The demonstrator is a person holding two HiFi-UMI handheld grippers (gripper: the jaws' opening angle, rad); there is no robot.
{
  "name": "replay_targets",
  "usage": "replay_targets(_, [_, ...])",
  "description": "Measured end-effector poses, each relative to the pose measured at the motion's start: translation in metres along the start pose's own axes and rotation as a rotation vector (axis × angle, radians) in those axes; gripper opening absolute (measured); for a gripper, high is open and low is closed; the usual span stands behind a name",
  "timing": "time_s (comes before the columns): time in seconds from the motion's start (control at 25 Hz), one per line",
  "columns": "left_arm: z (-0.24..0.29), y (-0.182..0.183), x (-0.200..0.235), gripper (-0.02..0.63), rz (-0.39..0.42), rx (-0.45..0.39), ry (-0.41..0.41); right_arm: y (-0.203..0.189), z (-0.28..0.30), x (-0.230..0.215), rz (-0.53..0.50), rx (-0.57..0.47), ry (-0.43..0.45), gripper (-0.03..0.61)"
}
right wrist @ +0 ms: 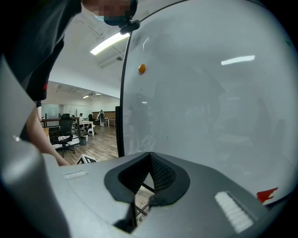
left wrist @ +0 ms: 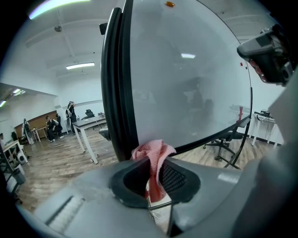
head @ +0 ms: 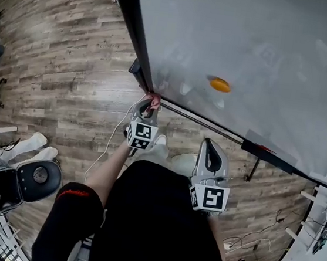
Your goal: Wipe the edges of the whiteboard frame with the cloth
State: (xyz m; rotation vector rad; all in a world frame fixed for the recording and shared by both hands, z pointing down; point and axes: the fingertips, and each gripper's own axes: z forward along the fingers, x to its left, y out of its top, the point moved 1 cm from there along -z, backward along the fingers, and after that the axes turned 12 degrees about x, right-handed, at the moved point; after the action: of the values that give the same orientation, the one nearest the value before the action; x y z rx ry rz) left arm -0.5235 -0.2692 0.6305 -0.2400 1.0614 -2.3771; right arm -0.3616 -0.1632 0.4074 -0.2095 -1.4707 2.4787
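Note:
A big whiteboard with a black frame stands on the wooden floor. My left gripper is shut on a pink cloth and holds it against the board's lower left corner. In the left gripper view the pink cloth sticks out between the jaws, right at the black frame. My right gripper hangs lower right, shut and holding nothing, short of the board's bottom edge. The right gripper view faces the whiteboard and its thin frame edge.
An orange magnet sticks to the board. A dark marker ledge runs along the bottom edge. A robot base and white cables lie on the floor at left. Desks, chairs and people are far off.

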Motion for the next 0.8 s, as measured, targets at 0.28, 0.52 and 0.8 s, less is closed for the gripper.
replay_targets(0.28, [0.006, 0.000, -0.004, 0.048, 0.000, 0.011, -0.011, -0.006, -0.001, -0.010, 0.019, 0.006, -0.024, 0.002])
replay_targets(0.52, [0.007, 0.001, -0.007, 0.048, 0.011, 0.019, -0.026, -0.009, -0.002, -0.012, 0.036, 0.006, -0.044, 0.002])
replay_targets(0.8, [0.009, 0.002, -0.010, 0.048, 0.026, 0.024, -0.028, -0.014, -0.006, -0.016, 0.057, 0.008, -0.062, 0.002])
